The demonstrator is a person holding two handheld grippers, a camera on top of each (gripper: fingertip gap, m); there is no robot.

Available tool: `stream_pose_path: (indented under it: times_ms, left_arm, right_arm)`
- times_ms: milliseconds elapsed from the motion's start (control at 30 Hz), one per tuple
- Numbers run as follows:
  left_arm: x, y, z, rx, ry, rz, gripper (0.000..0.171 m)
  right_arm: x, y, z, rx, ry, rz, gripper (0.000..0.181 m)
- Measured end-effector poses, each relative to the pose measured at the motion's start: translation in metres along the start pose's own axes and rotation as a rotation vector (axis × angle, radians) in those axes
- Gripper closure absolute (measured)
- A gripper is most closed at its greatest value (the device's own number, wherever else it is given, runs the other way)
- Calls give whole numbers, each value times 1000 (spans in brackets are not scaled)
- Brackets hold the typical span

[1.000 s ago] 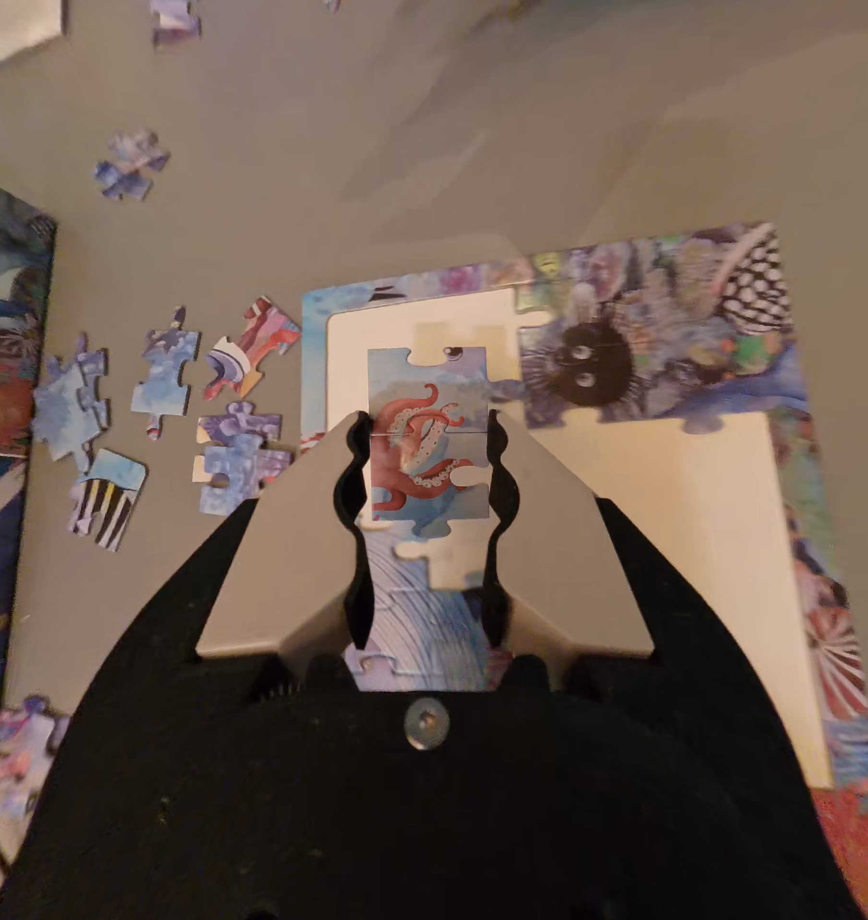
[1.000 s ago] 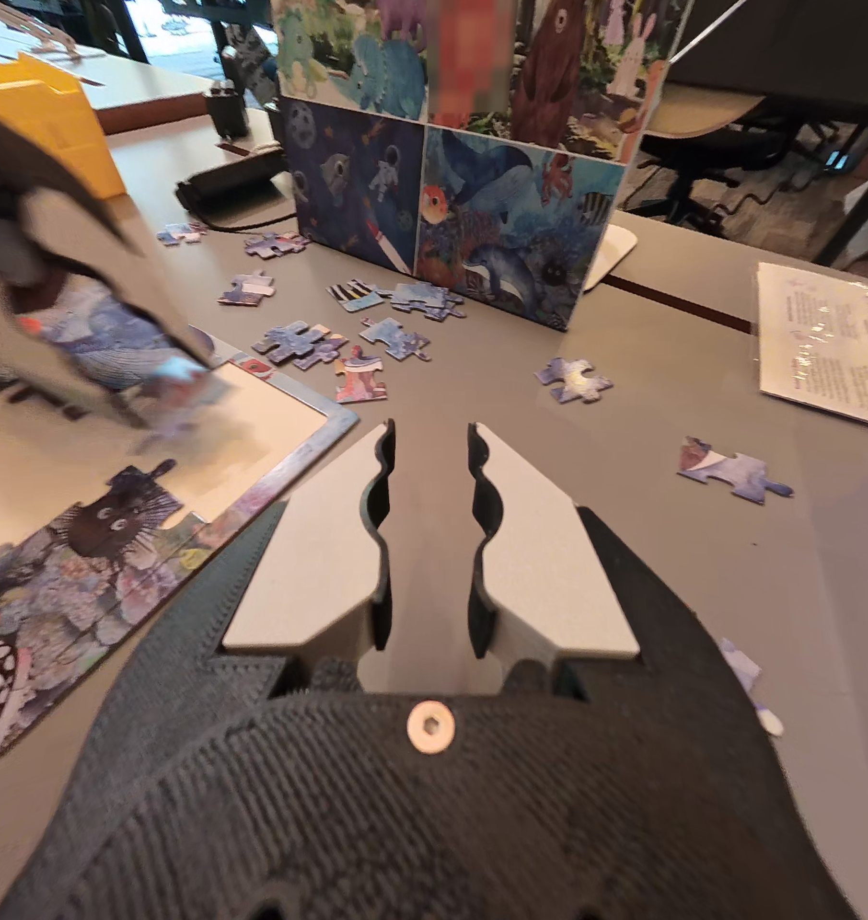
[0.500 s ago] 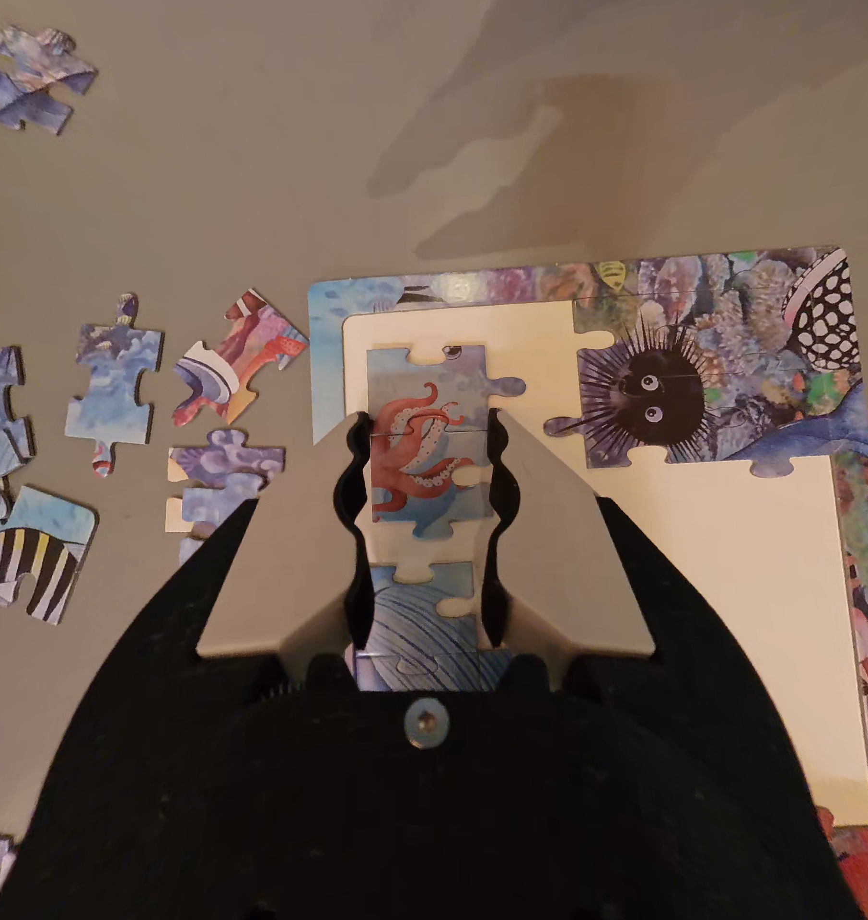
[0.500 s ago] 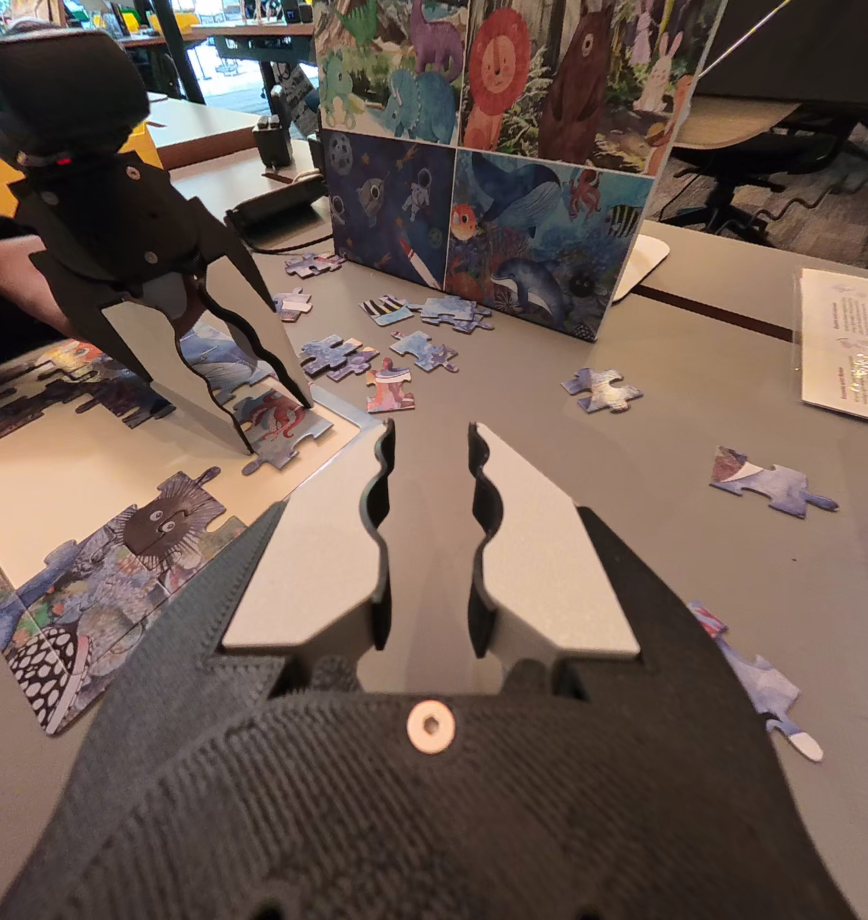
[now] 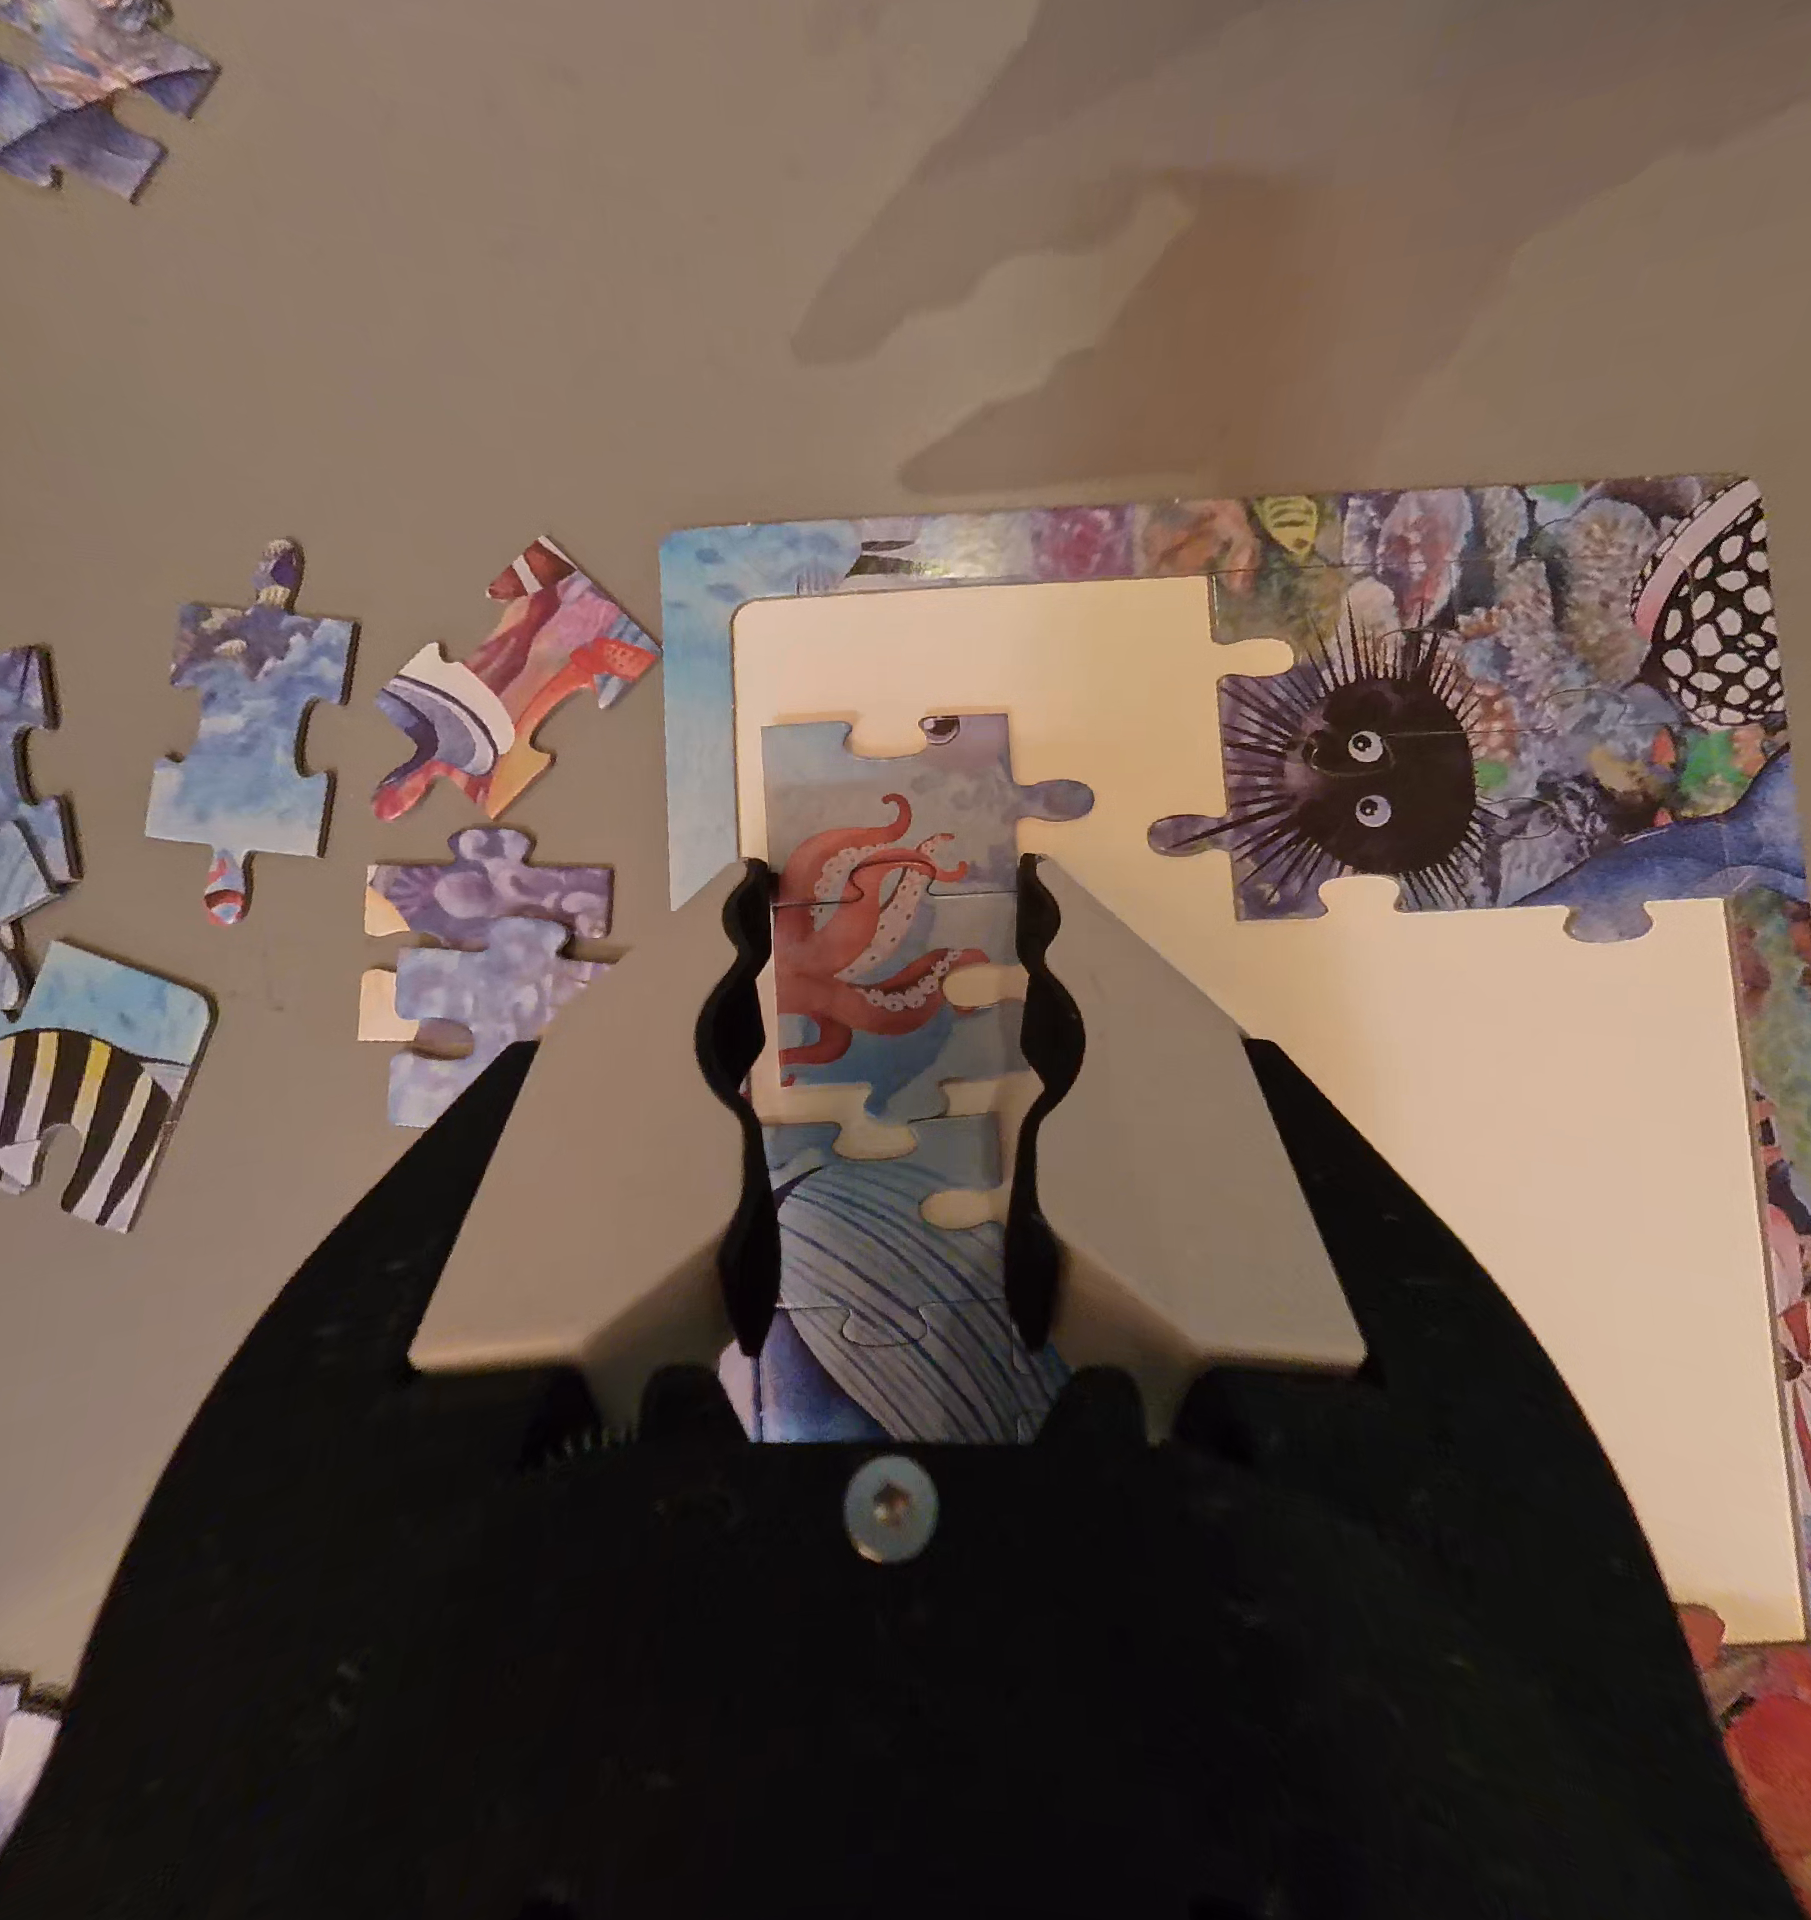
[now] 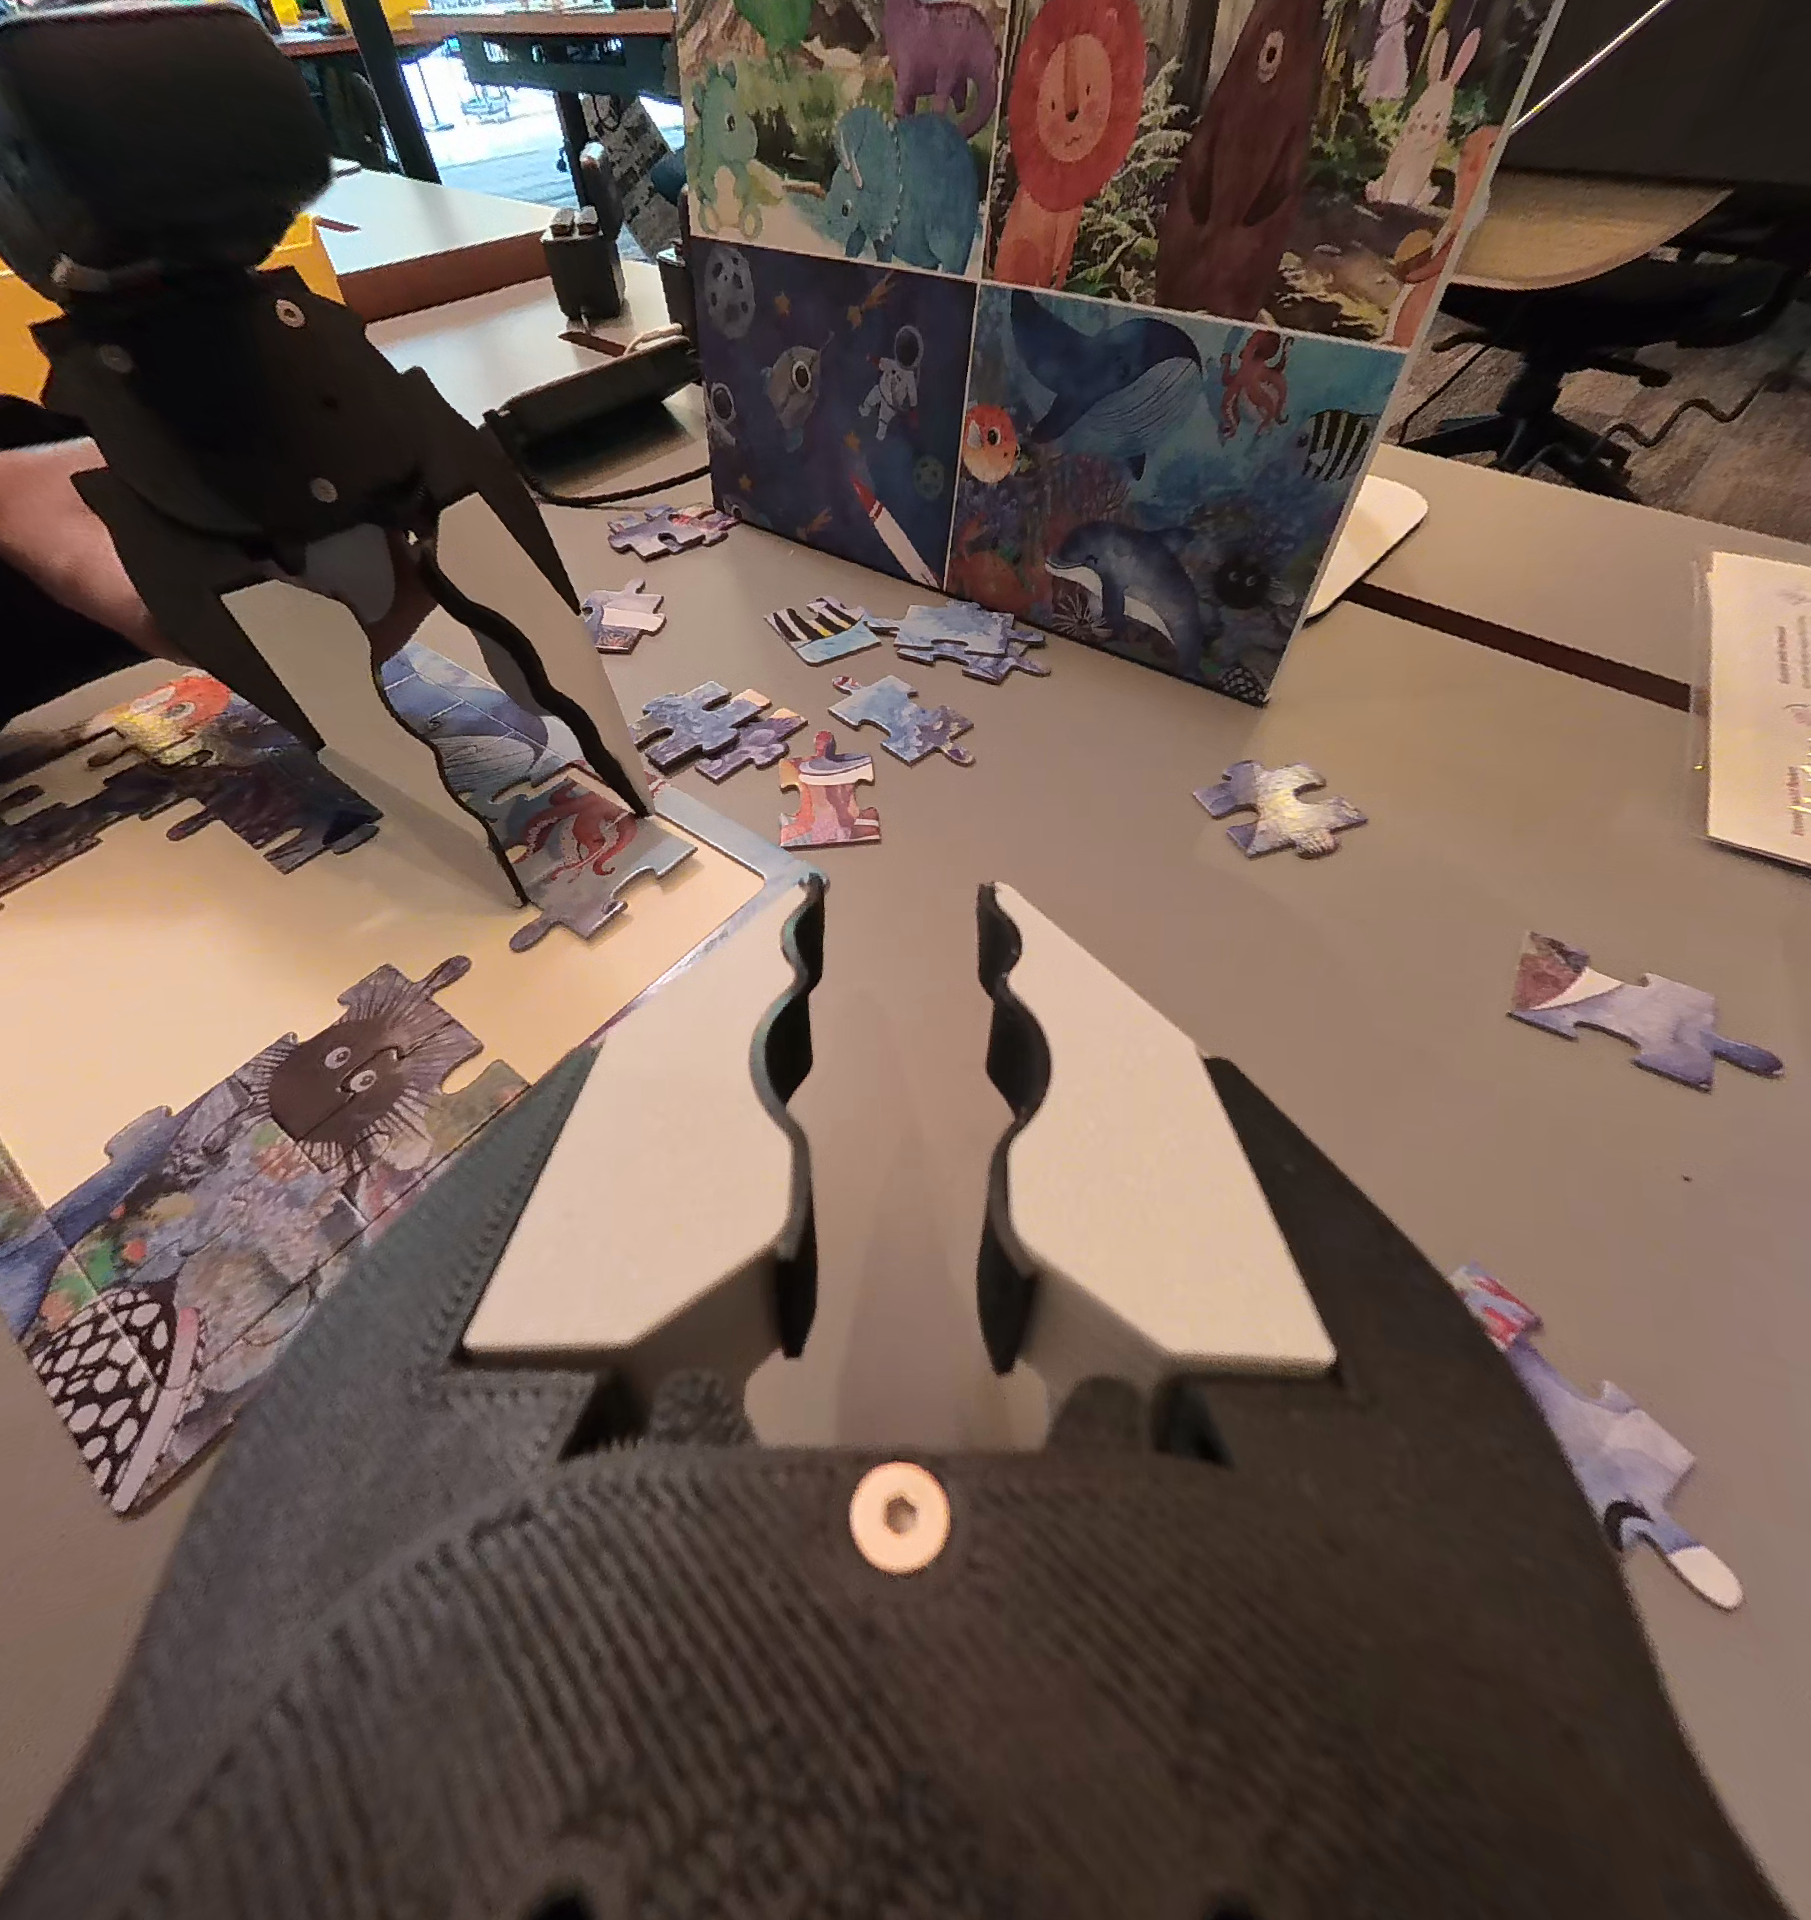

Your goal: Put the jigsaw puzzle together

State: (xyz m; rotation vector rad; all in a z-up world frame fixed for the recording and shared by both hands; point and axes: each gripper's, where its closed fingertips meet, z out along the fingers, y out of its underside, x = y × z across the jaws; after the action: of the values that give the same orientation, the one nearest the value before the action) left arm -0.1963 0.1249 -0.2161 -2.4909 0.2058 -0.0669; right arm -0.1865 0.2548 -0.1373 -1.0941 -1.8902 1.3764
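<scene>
Down comes the left claw [image 5: 885, 873], narrowly clamping joined octopus-and-whale cardboard pieces [image 5: 885, 935] onto the cream puzzle tray [image 5: 1400, 1195]; right claw [image 6: 896, 904] half-open, empty; most pieces remain unplaced.

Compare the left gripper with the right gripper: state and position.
The left gripper is shut on the octopus strip; the right gripper is open and holds nothing. The left gripper's tips stand down on the puzzle tray, near its corner; the right gripper hangs over bare table beside the tray. Both have pale wavy-edged fingers on black bodies.
</scene>
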Motion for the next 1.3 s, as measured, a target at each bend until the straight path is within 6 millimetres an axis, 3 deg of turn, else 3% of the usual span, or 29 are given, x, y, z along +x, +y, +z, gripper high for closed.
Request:
stream_pose_path:
  times_ms: [533,700,833,933,1033,1200,1300]
  left_arm:
    - [2,-1,-4,8,13,-6,122]
    - [-5,-2,-36,123,-3,-79,120]
    - [-9,18,-59,181,-103,-121,122]
    - [-4,33,-65,221,-133,-149,124]
    - [-1,43,-66,230,-145,-153,127]
    - [0,43,-64,228,-139,-148,129]
    - [4,44,-61,218,-137,-137,129]
  right_arm:
    - [10,0,-9,8,4,1,153]
    - [14,0,-13,13,4,2,153]
    - [17,2,-15,5,3,2,152]
    - [13,4,-12,-9,-13,-20,149]
    - [-4,6,-1,-13,-78,-53,142]
    - [-77,3,28,-72,-396,-199,113]
    - [-100,14,54,-204,-468,-368,101]
